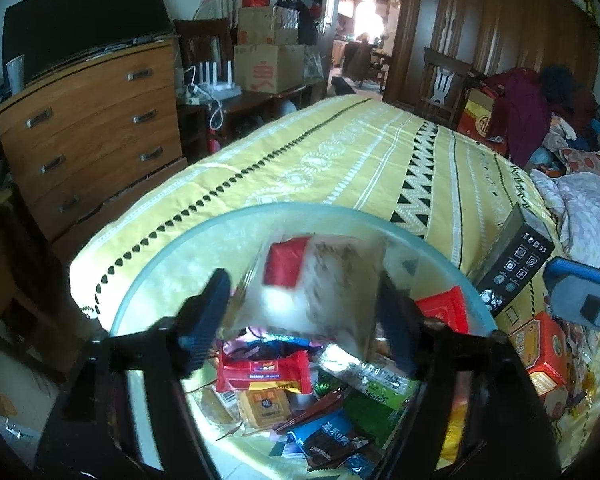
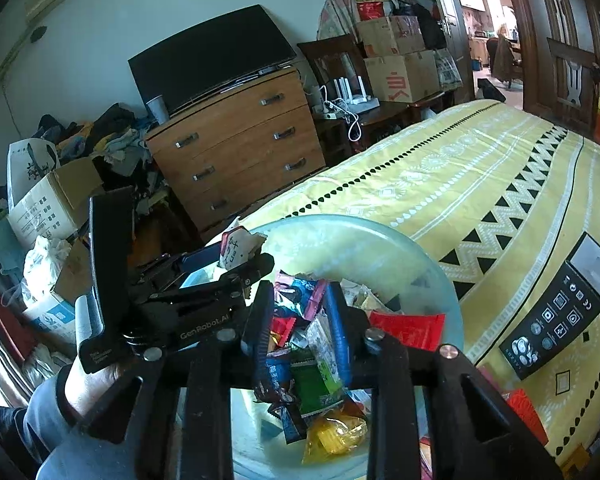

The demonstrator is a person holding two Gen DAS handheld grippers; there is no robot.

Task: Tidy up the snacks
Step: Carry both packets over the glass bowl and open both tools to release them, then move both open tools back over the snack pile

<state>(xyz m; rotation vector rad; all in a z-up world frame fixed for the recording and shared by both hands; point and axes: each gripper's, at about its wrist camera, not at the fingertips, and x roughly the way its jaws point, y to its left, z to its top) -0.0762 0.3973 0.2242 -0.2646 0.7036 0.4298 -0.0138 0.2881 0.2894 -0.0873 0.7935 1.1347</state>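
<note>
A wide pale-green glass bowl (image 1: 148, 280) (image 2: 380, 240) rests on the near end of the bed and holds several snack wrappers. My left gripper (image 1: 303, 278) hangs over it with jaws wide apart. A white packet with a red label (image 1: 320, 280) sits between the fingers, blurred, with a gap at the left pad. The right wrist view shows that packet (image 2: 236, 246) at the left gripper's (image 2: 236, 260) tips above the bowl's left rim. My right gripper (image 2: 299, 290) is low over the pile, its jaws a narrow gap apart. A clear green-printed wrapper (image 2: 320, 344) lies by its right finger; no pad visibly presses.
The bed's yellow patterned cover (image 1: 340, 152) stretches away. A black box (image 1: 512, 264) (image 2: 560, 308) and an orange carton (image 1: 540, 352) lie right of the bowl, with loose snacks. A wooden dresser (image 1: 88, 128) stands left of the bed, with cardboard boxes and clothes around it.
</note>
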